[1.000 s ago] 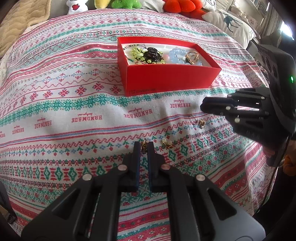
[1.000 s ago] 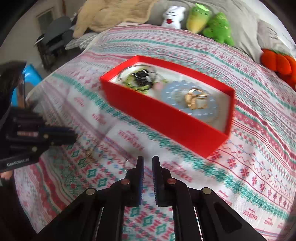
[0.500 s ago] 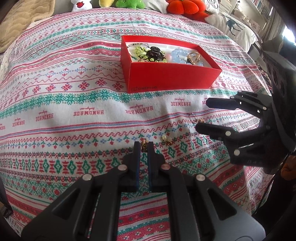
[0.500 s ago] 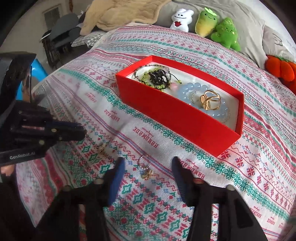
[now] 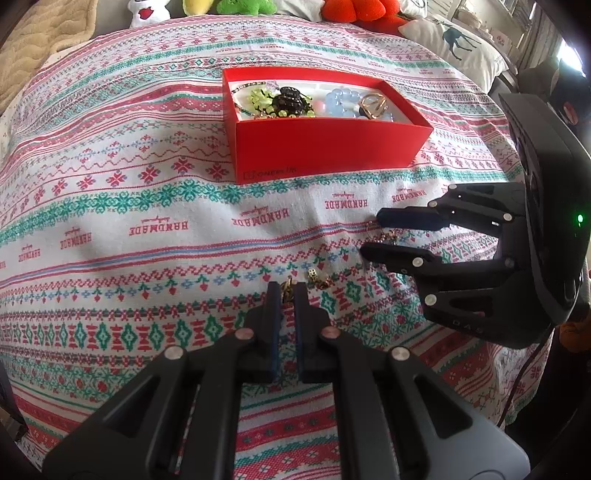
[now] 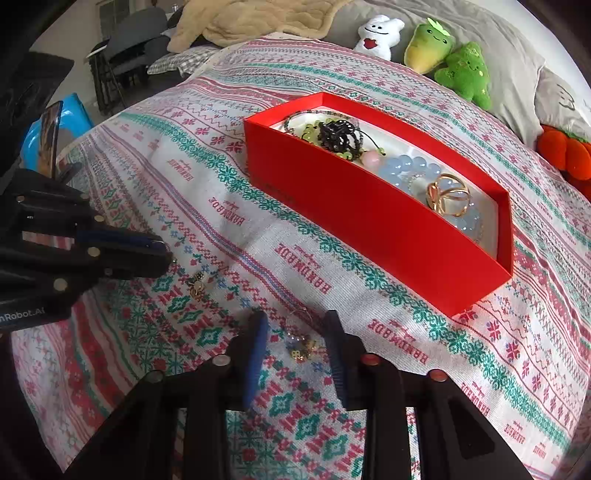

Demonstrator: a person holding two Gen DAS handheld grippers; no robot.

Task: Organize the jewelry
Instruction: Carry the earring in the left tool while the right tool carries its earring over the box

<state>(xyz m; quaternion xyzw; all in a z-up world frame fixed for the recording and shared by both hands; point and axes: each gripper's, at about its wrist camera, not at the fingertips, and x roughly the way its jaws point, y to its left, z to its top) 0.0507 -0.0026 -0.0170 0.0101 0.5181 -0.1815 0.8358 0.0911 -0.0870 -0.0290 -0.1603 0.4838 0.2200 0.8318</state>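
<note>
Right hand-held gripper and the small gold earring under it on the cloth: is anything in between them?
Nothing visible. The earring lies bare on the patterned cloth between the fingers of the right hand-held gripper, whose jaws have just been closing around it but do not yet press it. The red box sits clear beyond.

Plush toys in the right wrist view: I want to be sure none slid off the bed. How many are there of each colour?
White plush: 1
Yellow plush: 1
Green plush: 1
Orange plush, cut off at the picture's edge: 1
Total: 4
</note>
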